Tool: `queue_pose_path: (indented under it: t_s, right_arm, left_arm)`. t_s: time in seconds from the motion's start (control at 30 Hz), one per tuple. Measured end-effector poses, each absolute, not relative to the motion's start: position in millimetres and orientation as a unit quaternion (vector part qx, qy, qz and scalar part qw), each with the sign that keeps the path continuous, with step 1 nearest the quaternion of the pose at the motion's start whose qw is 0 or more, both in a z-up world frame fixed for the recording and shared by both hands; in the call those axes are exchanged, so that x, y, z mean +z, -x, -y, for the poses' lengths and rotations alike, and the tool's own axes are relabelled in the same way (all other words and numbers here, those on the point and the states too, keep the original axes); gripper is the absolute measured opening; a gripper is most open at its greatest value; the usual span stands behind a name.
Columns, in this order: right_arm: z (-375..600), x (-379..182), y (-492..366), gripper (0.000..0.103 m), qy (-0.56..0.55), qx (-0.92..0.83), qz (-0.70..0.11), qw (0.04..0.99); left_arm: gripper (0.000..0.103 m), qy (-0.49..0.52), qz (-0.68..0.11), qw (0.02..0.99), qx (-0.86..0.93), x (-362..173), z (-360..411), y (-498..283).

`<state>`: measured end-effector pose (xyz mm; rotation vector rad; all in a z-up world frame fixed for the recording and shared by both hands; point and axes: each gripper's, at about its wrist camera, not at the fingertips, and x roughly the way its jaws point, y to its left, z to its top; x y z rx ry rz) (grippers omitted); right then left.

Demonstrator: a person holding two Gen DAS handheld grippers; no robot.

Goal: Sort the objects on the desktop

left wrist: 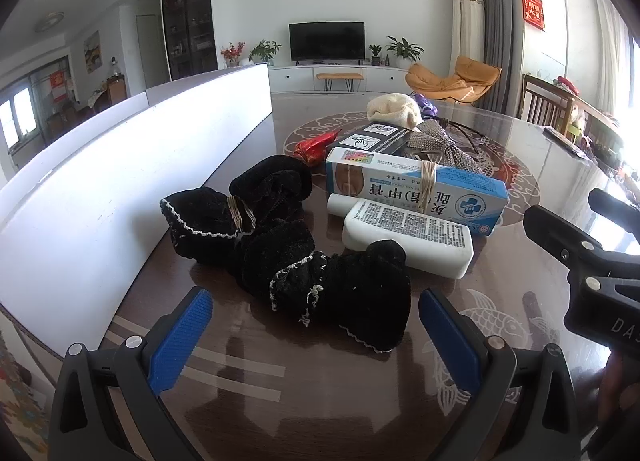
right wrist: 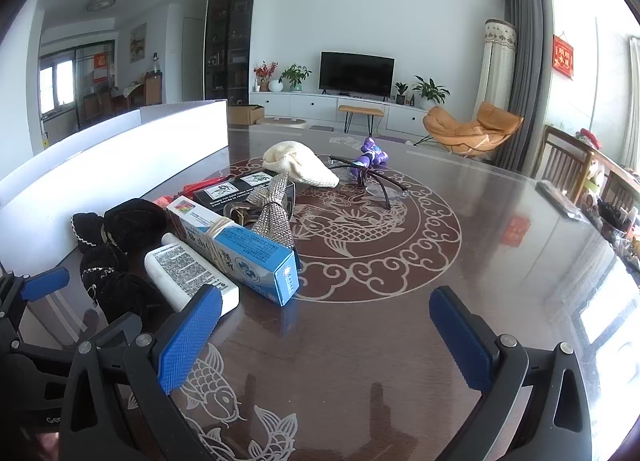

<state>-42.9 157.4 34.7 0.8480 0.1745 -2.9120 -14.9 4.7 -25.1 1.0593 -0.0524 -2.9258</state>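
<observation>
Left tongs [left wrist: 316,331]: spread wide, nothing between the blue pads, hanging low over the near end of the black cloth.
Right tongs [right wrist: 326,335]: spread wide too, over bare surface with nothing between the pads (left pad just in front of the white bottle).
Black velvet cloth [left wrist: 288,257]: one bundle, bunched, trimmed with pale lace, tied with straw-coloured string; lying beside the white partition.
White bottle [left wrist: 408,237]: one, flat on its side, printed text upward, touching the blue box behind it.
Blue and white box [left wrist: 416,189]: one, long, lying down, bound with straw-coloured string.
Black box [left wrist: 372,139]: one, flat, behind the blue box.
Glittery silver bow [right wrist: 276,205]: one, resting partly on the black box.
Cream knitted item [right wrist: 300,165]: one, farther back, near the middle.
Glasses [right wrist: 368,181]: one pair, dark frame, folded open on the dragon pattern.
Purple item [right wrist: 372,155]: one, just behind the glasses; kind cannot be told.
Red item [left wrist: 316,145]: one, half hidden left of the black box.
Surface [right wrist: 460,261]: dark brown, glossy, pale dragon and fish patterns.
White partition [left wrist: 120,165]: standing along the left edge of the surface.
Room: living room with one television [right wrist: 356,71], several potted plants, one orange chair [right wrist: 472,129], grey curtains.
</observation>
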Motion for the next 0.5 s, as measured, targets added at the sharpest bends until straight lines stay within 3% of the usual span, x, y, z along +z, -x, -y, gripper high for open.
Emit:
queue_pose_path:
  t_s: [0.5]
  right_arm:
    - [-155.7, 31.8, 45.9, 0.103, -0.284, -0.956, -0.059, 0.051]
  left_arm:
    - [0.103, -0.344, 0.011, 0.010, -0.939, -28.2, -4.0, 15.0]
